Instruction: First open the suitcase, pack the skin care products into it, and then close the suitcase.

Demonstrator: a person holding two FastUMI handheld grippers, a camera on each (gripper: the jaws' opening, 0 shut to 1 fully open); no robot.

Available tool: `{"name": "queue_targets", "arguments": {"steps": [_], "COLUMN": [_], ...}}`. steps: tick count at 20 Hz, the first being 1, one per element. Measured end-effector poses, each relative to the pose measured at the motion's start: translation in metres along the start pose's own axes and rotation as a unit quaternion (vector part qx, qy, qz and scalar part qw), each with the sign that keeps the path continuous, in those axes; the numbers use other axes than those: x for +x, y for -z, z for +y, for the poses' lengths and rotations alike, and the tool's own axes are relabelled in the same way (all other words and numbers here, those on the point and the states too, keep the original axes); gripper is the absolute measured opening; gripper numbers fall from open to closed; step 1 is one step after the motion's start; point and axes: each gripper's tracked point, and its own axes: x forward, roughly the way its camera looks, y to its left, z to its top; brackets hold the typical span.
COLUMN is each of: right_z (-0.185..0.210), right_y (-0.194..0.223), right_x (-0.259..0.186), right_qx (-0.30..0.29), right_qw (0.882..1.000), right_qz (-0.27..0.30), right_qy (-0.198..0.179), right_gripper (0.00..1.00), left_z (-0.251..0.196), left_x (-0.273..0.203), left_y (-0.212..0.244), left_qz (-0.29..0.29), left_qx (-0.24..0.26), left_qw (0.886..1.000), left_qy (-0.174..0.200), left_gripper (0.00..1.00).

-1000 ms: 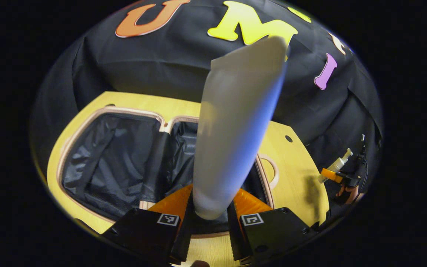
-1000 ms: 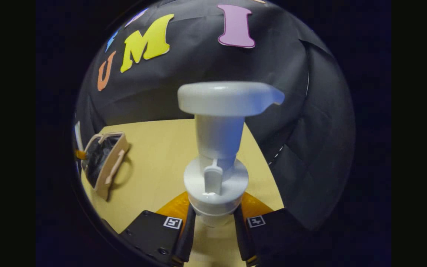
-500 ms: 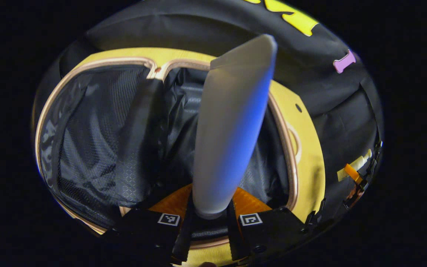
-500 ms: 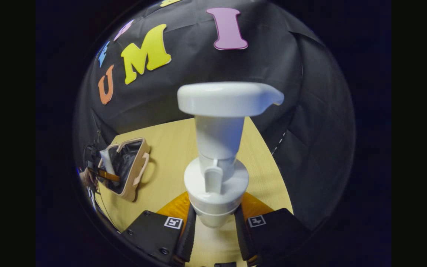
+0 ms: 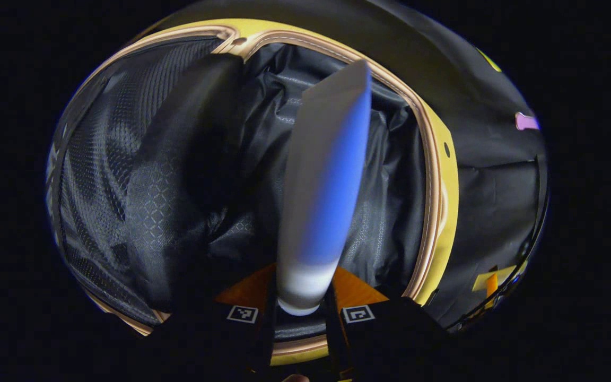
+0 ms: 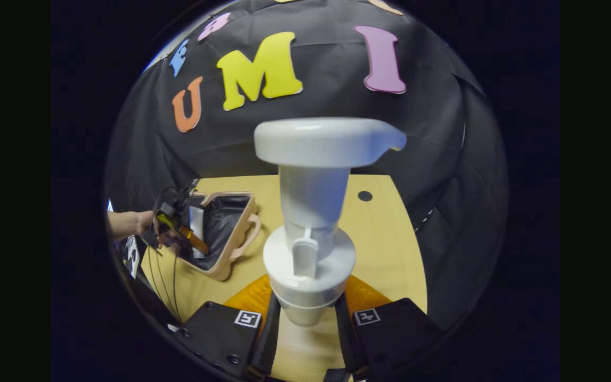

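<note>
In the left gripper view, a pale tube (image 5: 324, 185) is clamped at its lower end between both fingers of the left gripper (image 5: 301, 313), and the tube is seen pointing away from the camera over the open suitcase (image 5: 433, 175). The suitcase has a tan rim and a dark lining (image 5: 385, 175); a mesh panel (image 5: 93, 159) is seen on the left half, and a dark fabric flap (image 5: 178, 175) lies between the two halves. A strip of the yellow table (image 5: 450, 212) is seen just outside the rim on the right. In the right gripper view, a white pump bottle (image 6: 311, 223) is gripped just below its collar by both fingers of the right gripper (image 6: 308, 321), and it is held upright, with its flat pump head (image 6: 329, 140) at the top and the spout turned to the right. The bottle is held above the table (image 6: 390, 239), well apart from the suitcase (image 6: 231, 239), which lies open on the table to the left with its handle (image 6: 250, 233) on the near side. There the left gripper (image 6: 191, 239) is seen over the open suitcase, with the tube (image 6: 197, 225) in it and a hand (image 6: 143, 223) behind it. A small dark hole (image 6: 365, 196) is seen in the tabletop beyond the bottle.
</note>
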Motion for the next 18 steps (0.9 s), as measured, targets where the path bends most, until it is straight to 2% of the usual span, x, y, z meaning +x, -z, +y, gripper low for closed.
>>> {"name": "queue_targets", "arguments": {"steps": [1, 4, 5, 6, 7, 8, 10, 11, 12, 13, 14, 15, 16, 17, 18], "right_z": [0.014, 0.047, 0.056, 0.064, 0.072, 0.08, 0.094, 0.102, 0.113, 0.125, 0.14, 0.155, 0.171, 0.189, 0.207], "right_y": [0.0, 0.015, 0.019, 0.021, 0.022, 0.02, 0.012, 0.007, 0.001, -0.004, -0.01, -0.015, -0.018, -0.018, -0.016], "right_x": [-0.001, 0.01, 0.011, 0.011, 0.012, 0.013, 0.018, 0.023, 0.028, 0.034, 0.042, 0.052, 0.064, 0.077, 0.09], "right_qx": [0.004, 0.008, 0.005, 0.002, -0.003, -0.009, -0.023, -0.028, -0.033, -0.038, -0.043, -0.048, -0.052, -0.058, -0.064], "right_qw": [1.0, 0.999, 0.998, 0.998, 0.997, 0.997, 0.996, 0.996, 0.995, 0.994, 0.992, 0.991, 0.989, 0.986, 0.983], "right_qz": [0.0, 0.026, 0.033, 0.037, 0.039, 0.039, 0.04, 0.039, 0.04, 0.042, 0.045, 0.05, 0.059, 0.073, 0.088], "right_qy": [-0.016, -0.045, -0.05, -0.056, -0.062, -0.066, -0.07, -0.075, -0.084, -0.095, -0.107, -0.116, -0.125, -0.136, -0.15], "right_gripper": [0.46, 0.46, 0.46, 0.43, 0.43, 0.46, 0.46, 0.46, 0.46, 0.43, 0.46, 0.46, 0.46, 0.43, 0.46], "left_z": [0.001, -0.001, -0.001, -0.002, -0.003, -0.006, -0.013, -0.013, -0.014, -0.016, -0.021, -0.023, -0.025, -0.026, -0.028], "left_x": [0.001, 0.001, 0.001, 0.001, 0.0, -0.003, -0.012, -0.02, -0.03, -0.04, -0.05, -0.063, -0.074, -0.087, -0.097], "left_y": [-0.001, -0.001, -0.001, -0.001, 0.001, 0.004, 0.009, 0.013, 0.017, 0.02, 0.023, 0.027, 0.027, 0.031, 0.04], "left_qz": [0.002, 0.005, 0.006, 0.006, 0.006, 0.008, -0.003, -0.006, -0.014, -0.032, -0.052, -0.078, -0.107, -0.141, -0.167], "left_qx": [-0.006, -0.003, -0.002, -0.004, -0.007, -0.009, 0.003, 0.006, 0.009, 0.013, 0.02, 0.027, 0.038, 0.054, 0.069], "left_qw": [1.0, 1.0, 1.0, 1.0, 1.0, 1.0, 1.0, 1.0, 1.0, 0.999, 0.998, 0.996, 0.993, 0.988, 0.982], "left_qy": [-0.002, -0.01, -0.011, -0.01, -0.01, -0.006, 0.006, 0.01, 0.014, 0.023, 0.03, 0.036, 0.04, 0.046, 0.045], "left_gripper": [0.44, 0.47, 0.56, 0.49, 0.58, 0.54, 0.66, 0.69, 0.82, 0.87, 0.99, 1.0, 0.94, 1.0, 1.0]}}
